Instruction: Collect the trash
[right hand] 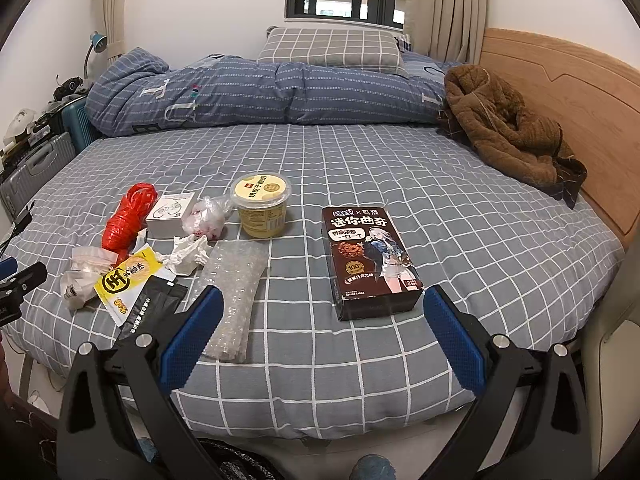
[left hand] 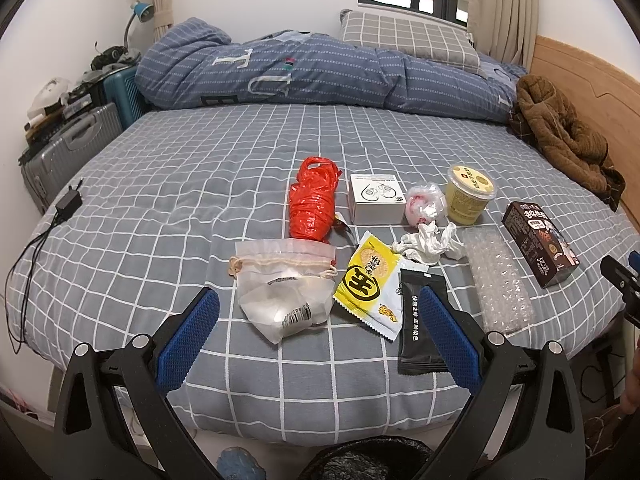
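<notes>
Trash lies on the grey checked bed. In the left wrist view: a clear drawstring bag (left hand: 280, 292), a yellow snack wrapper (left hand: 370, 284), a black sachet (left hand: 422, 324), a red plastic bag (left hand: 314, 204), crumpled tissue (left hand: 428, 242), bubble wrap (left hand: 500, 280) and a brown cookie box (left hand: 540, 240). My left gripper (left hand: 320, 334) hangs open over the bed's near edge, empty. My right gripper (right hand: 320, 336) is open too, empty, with the cookie box (right hand: 370, 260) just beyond its fingers and the bubble wrap (right hand: 232, 292) by its left finger. A yellow cup (right hand: 262, 206) stands further back.
A white earphone box (left hand: 376, 204) and a crumpled clear bag (left hand: 424, 202) lie mid-bed. A folded blue quilt (left hand: 320, 76), a pillow (right hand: 332, 50) and a brown coat (right hand: 508, 128) line the far side. A black-lined bin (left hand: 368, 460) sits below the bed edge. Suitcases (left hand: 68, 148) stand left.
</notes>
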Demonstrator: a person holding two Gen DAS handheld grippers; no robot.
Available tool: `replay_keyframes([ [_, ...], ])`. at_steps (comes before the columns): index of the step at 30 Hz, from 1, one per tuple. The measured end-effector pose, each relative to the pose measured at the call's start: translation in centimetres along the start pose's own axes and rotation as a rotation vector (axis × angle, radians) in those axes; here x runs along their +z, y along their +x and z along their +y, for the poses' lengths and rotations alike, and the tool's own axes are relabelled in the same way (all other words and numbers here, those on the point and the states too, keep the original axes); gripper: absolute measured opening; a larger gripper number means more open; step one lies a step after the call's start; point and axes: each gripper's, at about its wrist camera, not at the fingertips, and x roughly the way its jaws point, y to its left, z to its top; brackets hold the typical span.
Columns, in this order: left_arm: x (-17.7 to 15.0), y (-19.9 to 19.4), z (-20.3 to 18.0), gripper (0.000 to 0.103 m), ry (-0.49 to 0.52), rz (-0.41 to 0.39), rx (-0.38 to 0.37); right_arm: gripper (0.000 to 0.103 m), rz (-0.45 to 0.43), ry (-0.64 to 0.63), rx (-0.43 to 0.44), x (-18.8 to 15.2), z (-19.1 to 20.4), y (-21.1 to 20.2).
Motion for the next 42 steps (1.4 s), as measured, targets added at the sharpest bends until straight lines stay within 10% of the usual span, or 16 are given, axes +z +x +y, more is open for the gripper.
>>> replay_keyframes([
  [23, -0.1, 0.4, 0.5, 0.097, -0.005, 0.010, 0.002, 0.096, 0.001, -0.004, 0.001, 0.2, -0.2, 0.2],
  [42, -0.5, 8.3, 4.4, 0.097, -0.038, 0.127, 0.046, 0.096, 0.105, -0.119, 0.046, -0.2, 8.9, 7.1],
])
